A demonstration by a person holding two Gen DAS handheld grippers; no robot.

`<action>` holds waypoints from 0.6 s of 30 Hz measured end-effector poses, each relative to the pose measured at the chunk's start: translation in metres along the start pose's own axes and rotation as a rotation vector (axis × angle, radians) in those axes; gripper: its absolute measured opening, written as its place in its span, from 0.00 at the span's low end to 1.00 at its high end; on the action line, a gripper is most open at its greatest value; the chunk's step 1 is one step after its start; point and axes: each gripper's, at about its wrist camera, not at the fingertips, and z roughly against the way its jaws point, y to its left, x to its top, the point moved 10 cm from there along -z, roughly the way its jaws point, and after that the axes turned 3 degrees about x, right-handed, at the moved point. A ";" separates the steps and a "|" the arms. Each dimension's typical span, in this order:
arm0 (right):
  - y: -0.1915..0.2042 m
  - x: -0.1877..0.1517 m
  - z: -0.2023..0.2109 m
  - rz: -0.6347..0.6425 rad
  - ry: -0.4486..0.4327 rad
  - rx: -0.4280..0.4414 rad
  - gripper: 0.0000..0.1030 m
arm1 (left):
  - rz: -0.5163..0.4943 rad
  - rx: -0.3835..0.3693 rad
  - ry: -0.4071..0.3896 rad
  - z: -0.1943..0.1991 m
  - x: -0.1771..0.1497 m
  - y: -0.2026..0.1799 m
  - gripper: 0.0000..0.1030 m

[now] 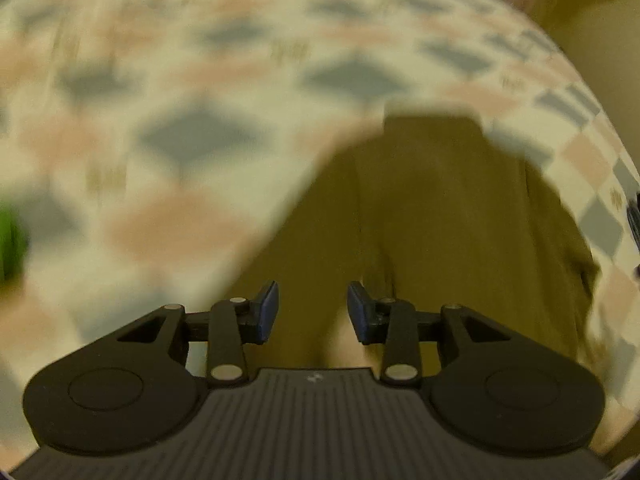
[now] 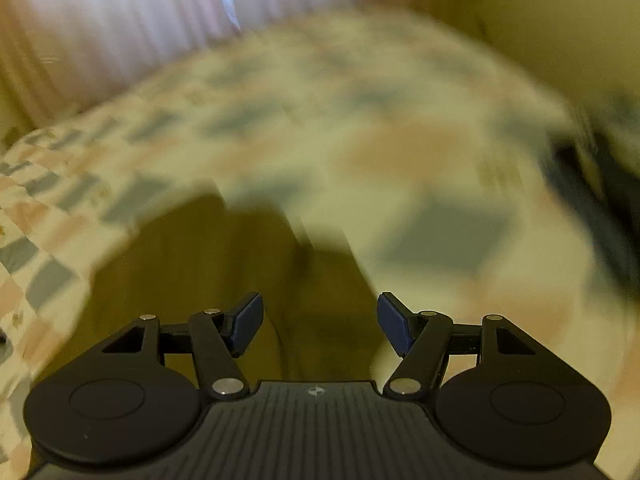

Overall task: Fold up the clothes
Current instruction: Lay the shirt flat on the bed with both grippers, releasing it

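On the bed, over a checked bedspread (image 1: 200, 92) of cream, pink and grey squares, an olive-brown garment (image 1: 436, 216) lies spread flat, reaching from the near edge of both views up toward the middle. In the left wrist view the left tool (image 1: 313, 312) hovers above the garment's near part, its blue pads (image 1: 269, 312) set apart with a clear gap and nothing between them. A seam or fold line runs up the cloth ahead of it. A blurred green thing (image 1: 11, 240) sits at the far left edge of that view; what it is cannot be told. In the right wrist view the right tool (image 2: 320, 324) stands spread wider, also holding nothing, above the garment (image 2: 224, 272) near its right-hand border, where the bedspread (image 2: 400, 152) begins. Pale curtains (image 2: 120, 20) hang beyond the bed. Both views are smeared by blur
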 end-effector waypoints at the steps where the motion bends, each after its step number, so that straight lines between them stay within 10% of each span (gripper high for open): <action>1: -0.016 -0.026 -0.002 -0.049 0.047 0.011 0.61 | 0.025 -0.003 0.029 0.002 -0.027 -0.001 0.31; 6: -0.048 -0.084 -0.033 -0.196 0.133 0.132 0.54 | 0.187 -0.021 0.121 0.004 -0.138 -0.013 0.32; 11: -0.056 -0.095 -0.073 -0.666 0.103 0.405 0.52 | 0.374 -0.035 0.114 0.007 -0.183 -0.012 0.32; 12: -0.056 -0.094 -0.081 -0.709 0.103 0.419 0.32 | 0.391 -0.041 0.107 0.007 -0.187 -0.012 0.32; 13: -0.055 -0.090 -0.087 -0.705 0.114 0.420 0.04 | 0.394 -0.038 0.102 0.007 -0.188 -0.011 0.32; 18: -0.037 -0.005 -0.047 -0.128 0.008 0.197 0.03 | 0.300 -0.019 0.100 0.000 -0.183 -0.019 0.32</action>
